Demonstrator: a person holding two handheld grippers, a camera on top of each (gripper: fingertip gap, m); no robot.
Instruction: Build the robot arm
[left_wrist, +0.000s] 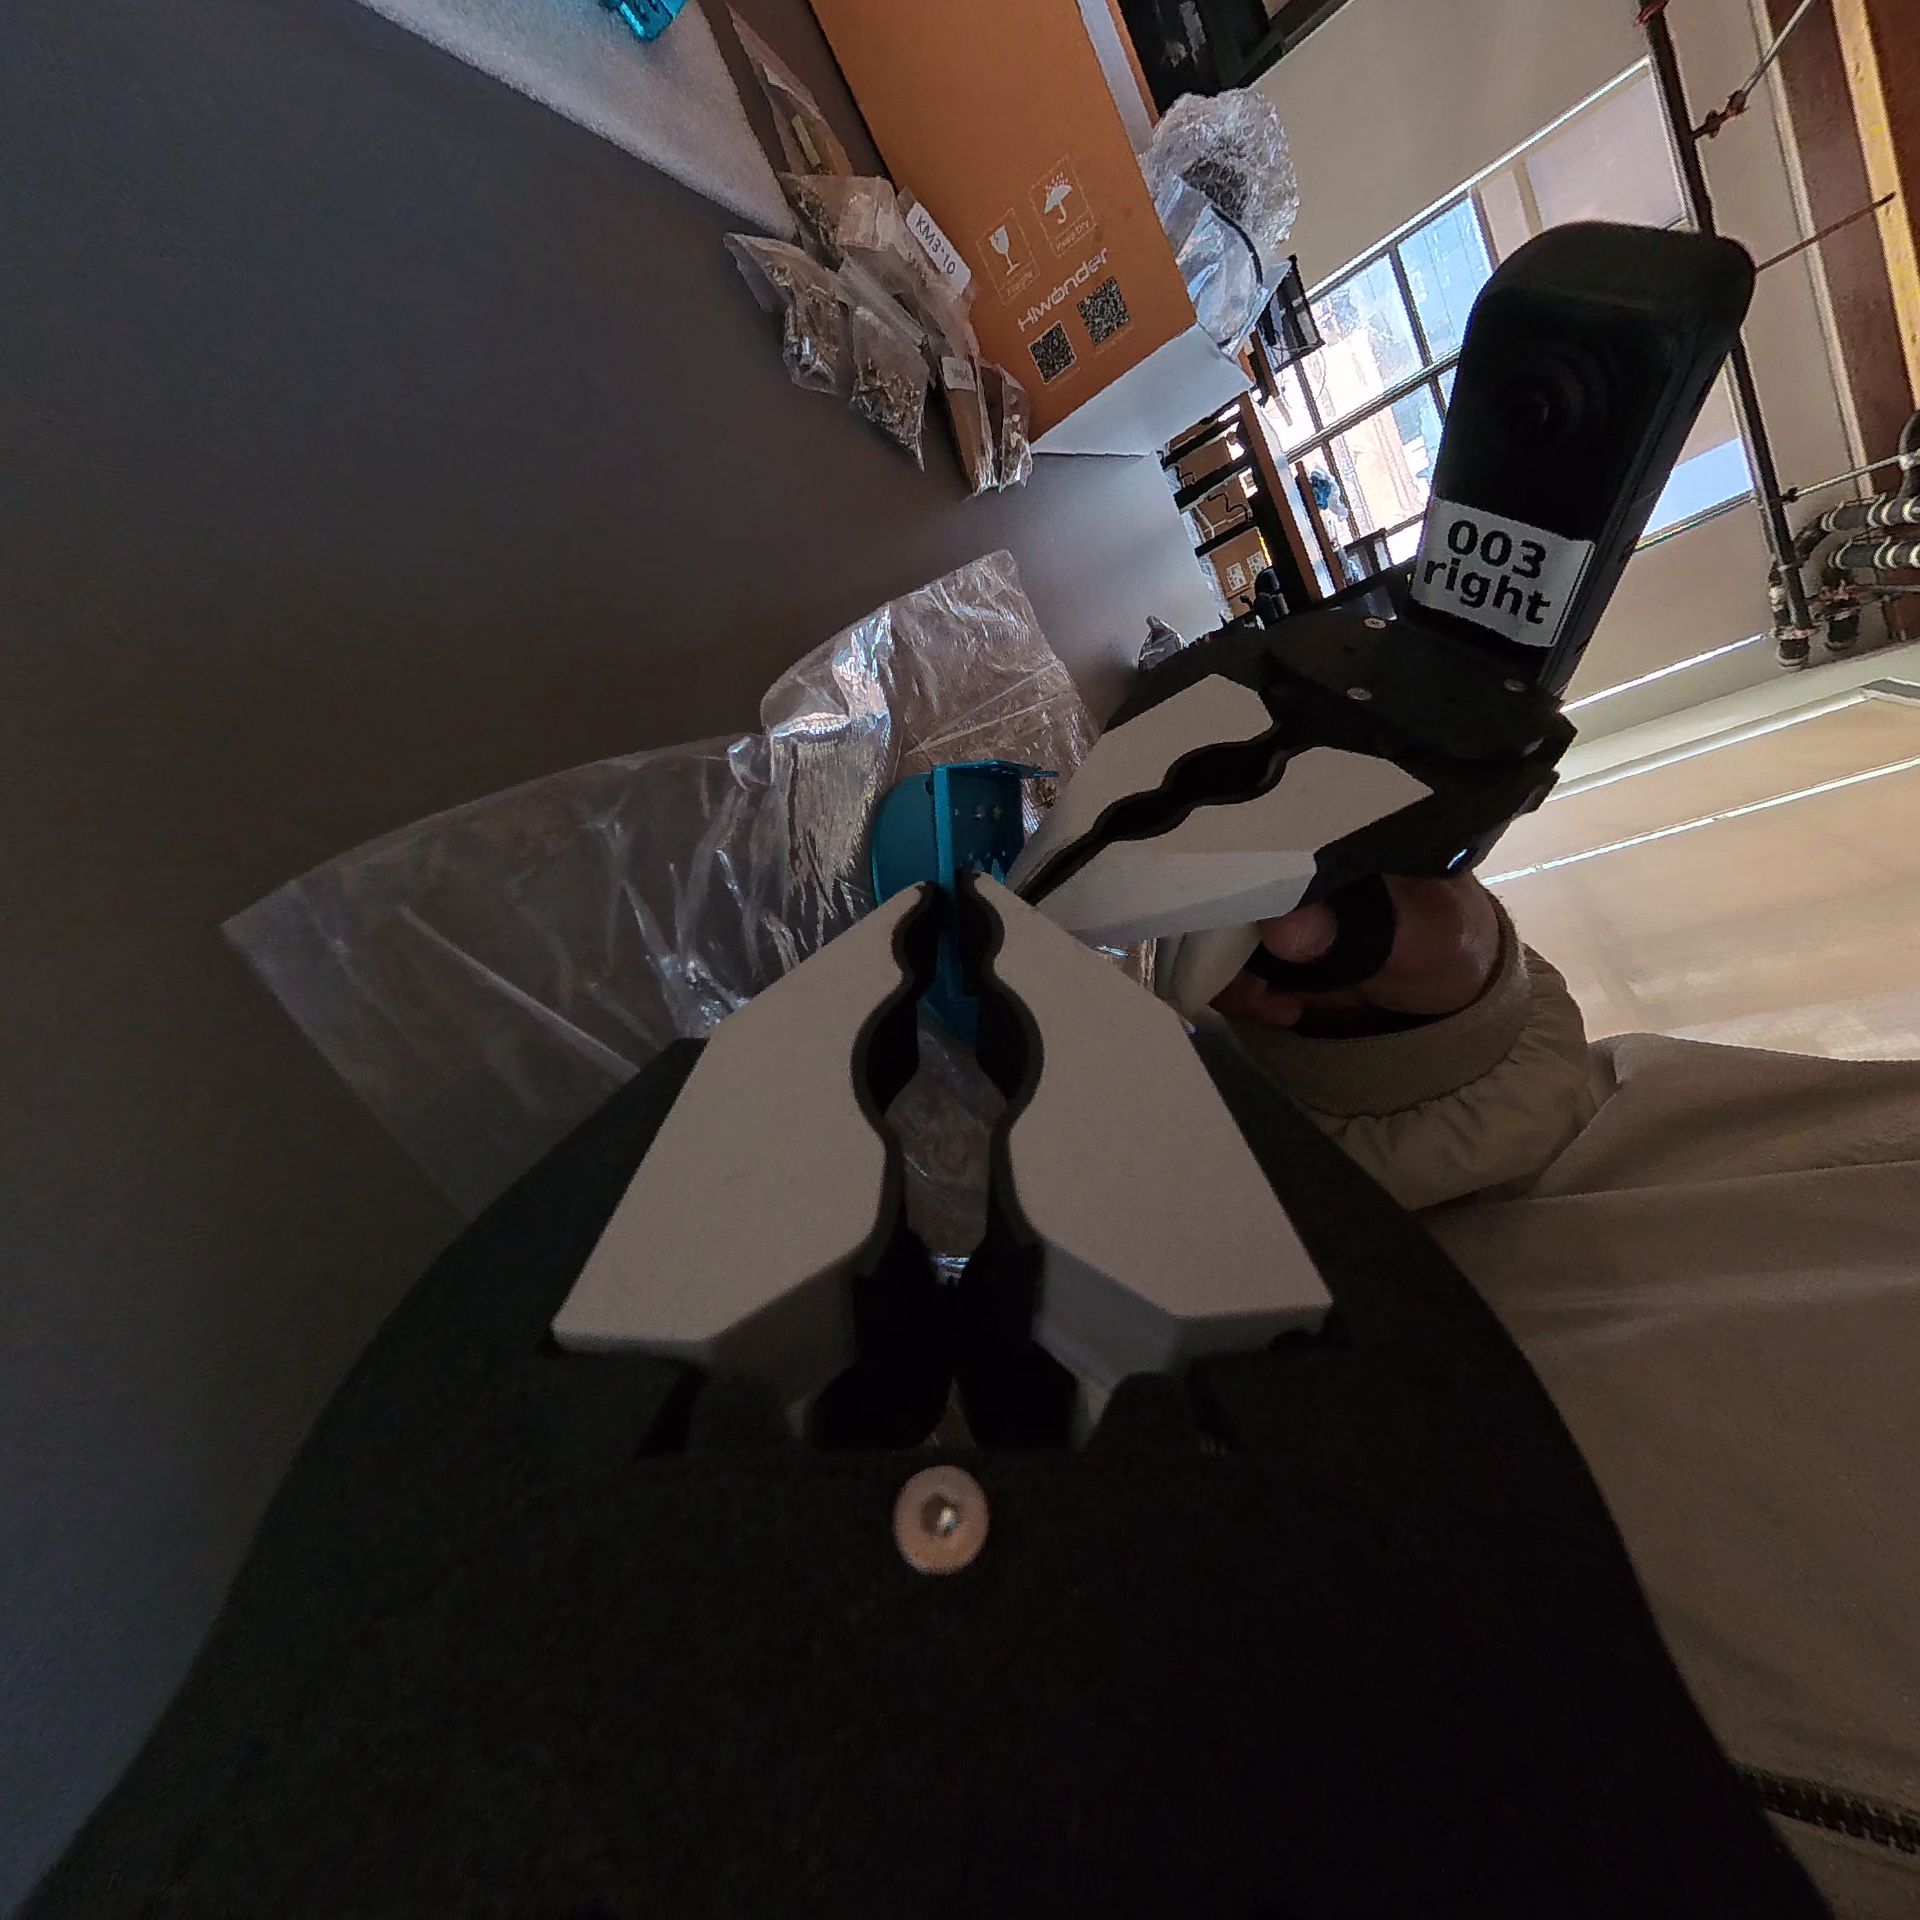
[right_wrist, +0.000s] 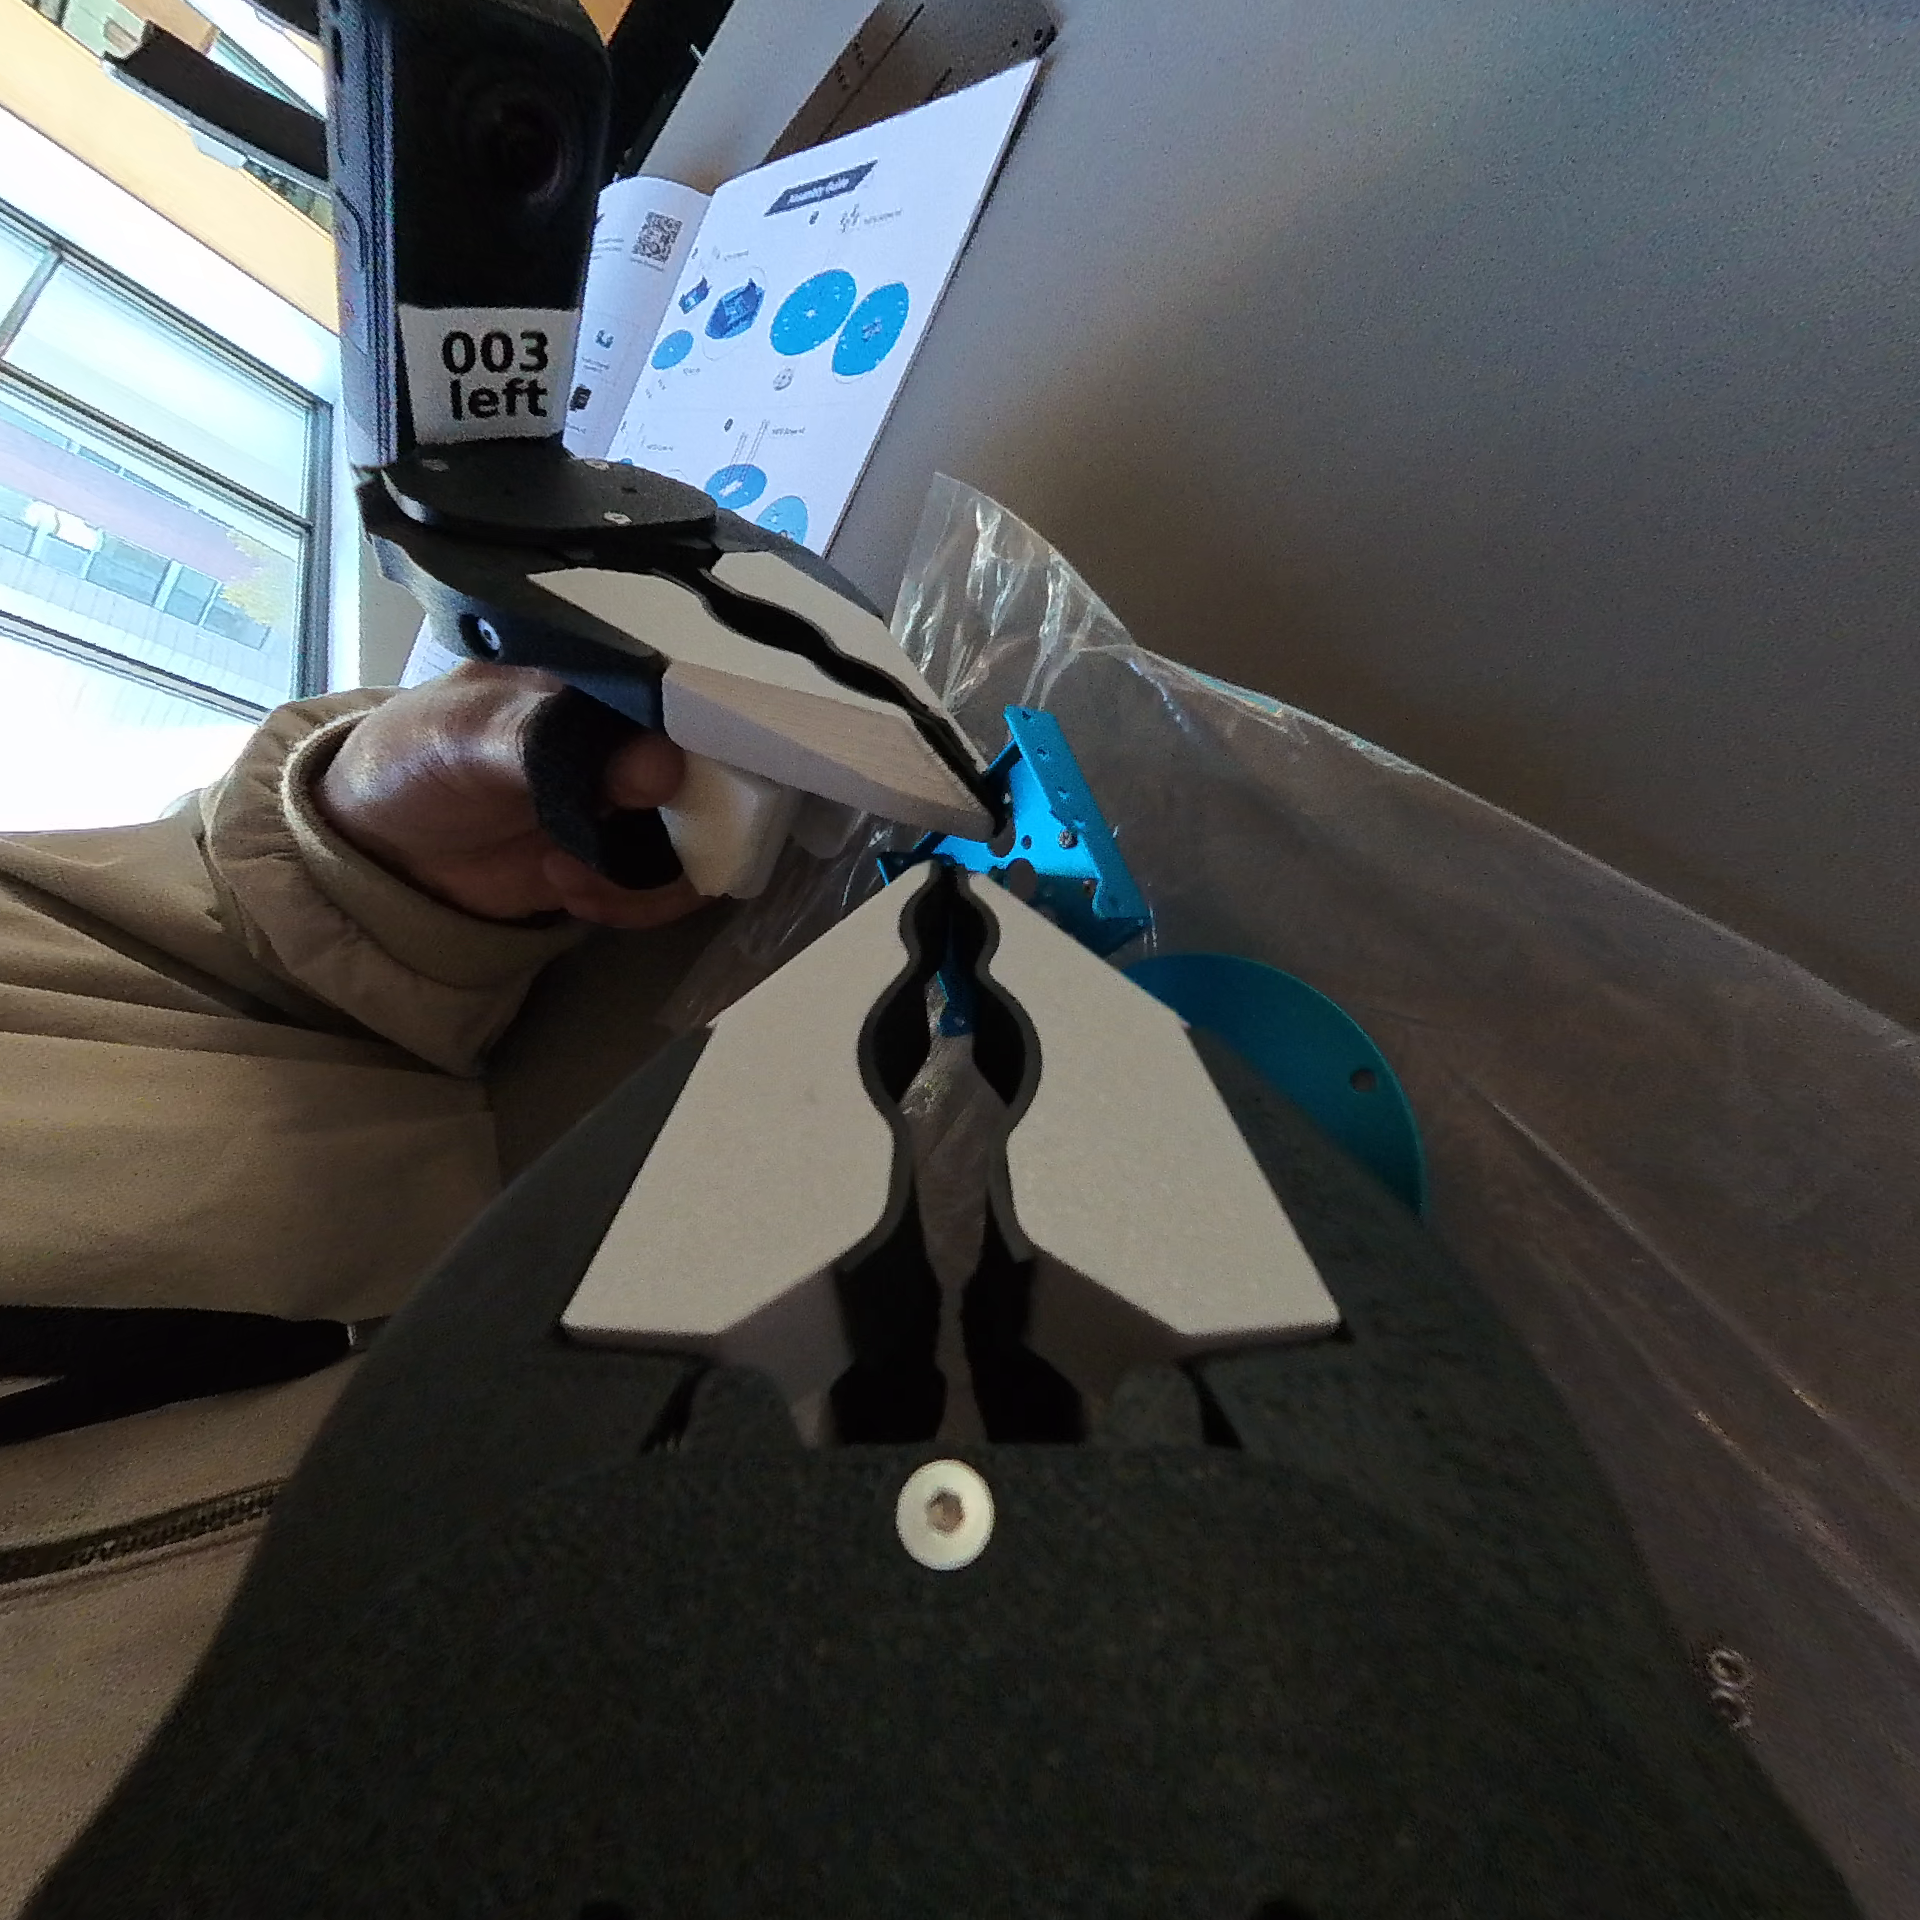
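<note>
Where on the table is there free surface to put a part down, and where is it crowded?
Free: the dark table left of the clear plastic bag, and the stretch right of the instruction sheet. Crowded: around the orange box with its small screw bags, and where both grippers meet at the blue bracket.

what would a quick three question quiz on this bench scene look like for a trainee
1. True or false: the left gripper is wide open.
2. What colour is the metal bracket both grippers meet at?
3. The clear plastic bag lies: A) under and around the bracket, B) on top of the orange box, C) in the person's hand.

Key
1. False: its jaws are closed on the bracket.
2. Blue; the right gripper is also closed on it.
3. A
</note>
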